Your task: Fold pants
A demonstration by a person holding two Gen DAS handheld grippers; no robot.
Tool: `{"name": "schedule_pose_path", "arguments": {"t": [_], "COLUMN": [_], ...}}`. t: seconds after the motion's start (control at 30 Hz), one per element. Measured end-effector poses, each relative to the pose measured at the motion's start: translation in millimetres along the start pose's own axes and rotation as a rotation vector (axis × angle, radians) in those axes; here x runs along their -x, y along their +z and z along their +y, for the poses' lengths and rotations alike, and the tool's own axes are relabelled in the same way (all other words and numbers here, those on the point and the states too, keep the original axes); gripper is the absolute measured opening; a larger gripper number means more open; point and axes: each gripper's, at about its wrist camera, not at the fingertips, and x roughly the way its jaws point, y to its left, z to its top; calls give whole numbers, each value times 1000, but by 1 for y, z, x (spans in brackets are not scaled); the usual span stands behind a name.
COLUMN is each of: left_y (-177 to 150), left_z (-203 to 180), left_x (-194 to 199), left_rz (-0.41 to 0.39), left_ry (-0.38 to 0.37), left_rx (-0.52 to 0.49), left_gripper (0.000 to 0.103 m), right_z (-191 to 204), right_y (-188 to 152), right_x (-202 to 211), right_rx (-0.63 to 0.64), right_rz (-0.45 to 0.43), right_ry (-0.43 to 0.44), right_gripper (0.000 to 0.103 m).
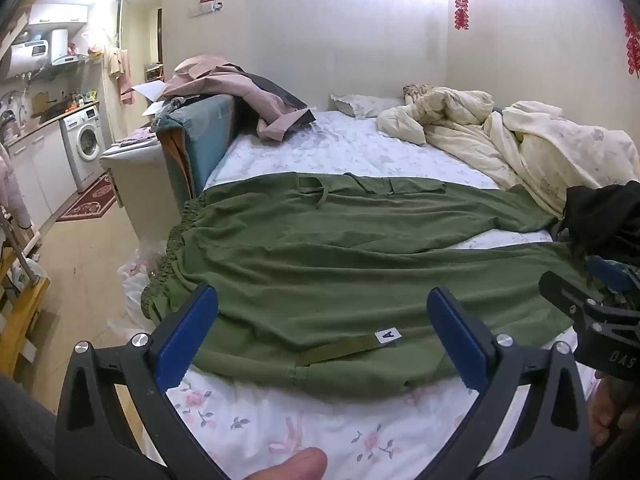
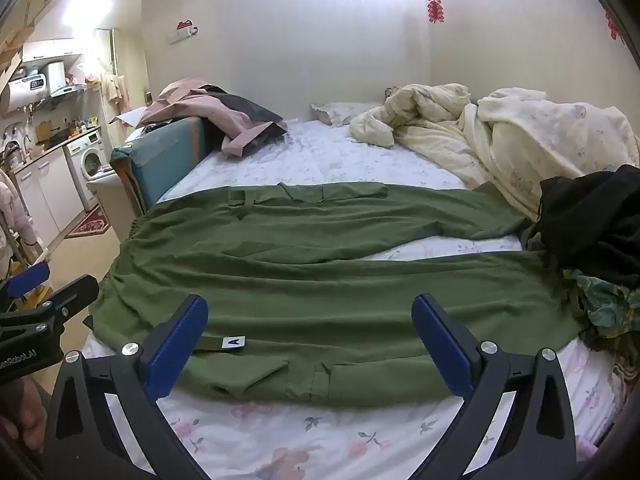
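Note:
Green pants (image 1: 320, 256) lie spread flat across the bed, waistband at the left edge, both legs running right; they also show in the right wrist view (image 2: 320, 280). A strap with a white "A" tag (image 1: 388, 335) lies on the near leg, also seen in the right wrist view (image 2: 234, 341). My left gripper (image 1: 322, 320) is open and empty, just above the near edge of the pants. My right gripper (image 2: 310, 328) is open and empty over the near leg. The right gripper shows at the right in the left view (image 1: 600, 308); the left one shows at the left in the right view (image 2: 36, 300).
A floral bedsheet (image 1: 280, 420) covers the bed. A cream duvet (image 1: 500, 136) is bunched at the far right. A black garment (image 1: 604, 216) lies on the leg ends. Pink clothes (image 1: 240, 92) lie on a teal headboard (image 1: 200, 140). Kitchen and washing machine (image 1: 84, 140) stand left.

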Motion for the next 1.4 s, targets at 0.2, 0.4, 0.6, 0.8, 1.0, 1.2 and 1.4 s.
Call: {"name": "schedule_pose_path", "arguments": {"t": [0.2,0.4,0.6,0.8,1.0,1.2,1.4], "left_y": [1,-5,-3,-1,0,0,-1], "left_z": [0,-3,0,0,-1,-1,-1], "left_x": [-3,0,4,5,6,6,6], "left_rz": [5,-5,-14,-17,-19,-20,-20], "left_ry": [1,-3,-5,-2,1,14,15], "left_rx": [-2,-4,-10,-18,-18,-16,-14], "left_gripper": [103,103,103,103,103,103,103], "right_z": [0,-1,2,-2,3,2,3], "right_y": [0,0,-1,1,-3,-1,-3], "right_x": [1,4,1,-1,-1,0,-1], "right_rx": [15,11,14,4,9,11,8], "right_rz": [-3,-3,-5,8,9,10,9], "right_ry": [-13,-3,-2,5,0,2,-1], "right_gripper": [103,103,103,103,103,103,103]}}
